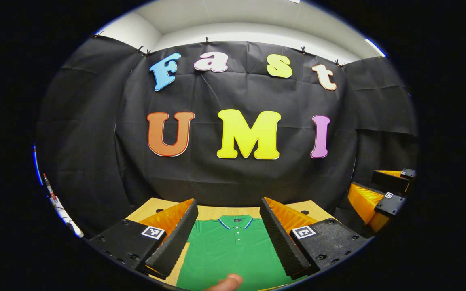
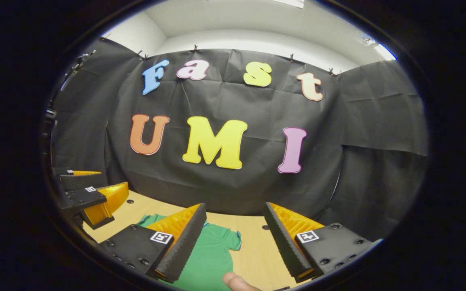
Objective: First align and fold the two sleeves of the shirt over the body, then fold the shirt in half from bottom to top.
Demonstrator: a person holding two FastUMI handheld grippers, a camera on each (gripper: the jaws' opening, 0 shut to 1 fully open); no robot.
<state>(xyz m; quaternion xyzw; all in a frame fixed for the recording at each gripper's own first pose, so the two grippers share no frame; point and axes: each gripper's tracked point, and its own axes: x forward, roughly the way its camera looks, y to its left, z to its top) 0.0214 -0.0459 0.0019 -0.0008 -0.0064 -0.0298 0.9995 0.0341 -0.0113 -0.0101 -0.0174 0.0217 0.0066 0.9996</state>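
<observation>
A green polo shirt [image 1: 233,250] lies flat on the wooden table [image 1: 210,212], collar toward the back wall and buttons facing up. My left gripper [image 1: 229,208] hovers above it, open, its two fingers framing the collar and chest with nothing between them. In the right gripper view the shirt [image 2: 210,254] sits at lower left, one short sleeve [image 2: 231,240] spread toward the middle. My right gripper [image 2: 235,210] is open over the sleeve and bare table [image 2: 257,246]. The right gripper [image 1: 382,198] shows at the far right of the left gripper view, and the left gripper [image 2: 91,198] at the far left of the right gripper view.
A person's fingertip [image 1: 227,281] pokes in at the bottom edge, and another fingertip [image 2: 237,281] does the same in the right gripper view. The table has small round holes [image 2: 266,227]. The black cloth wall [image 1: 237,178] closes off the table's far edge.
</observation>
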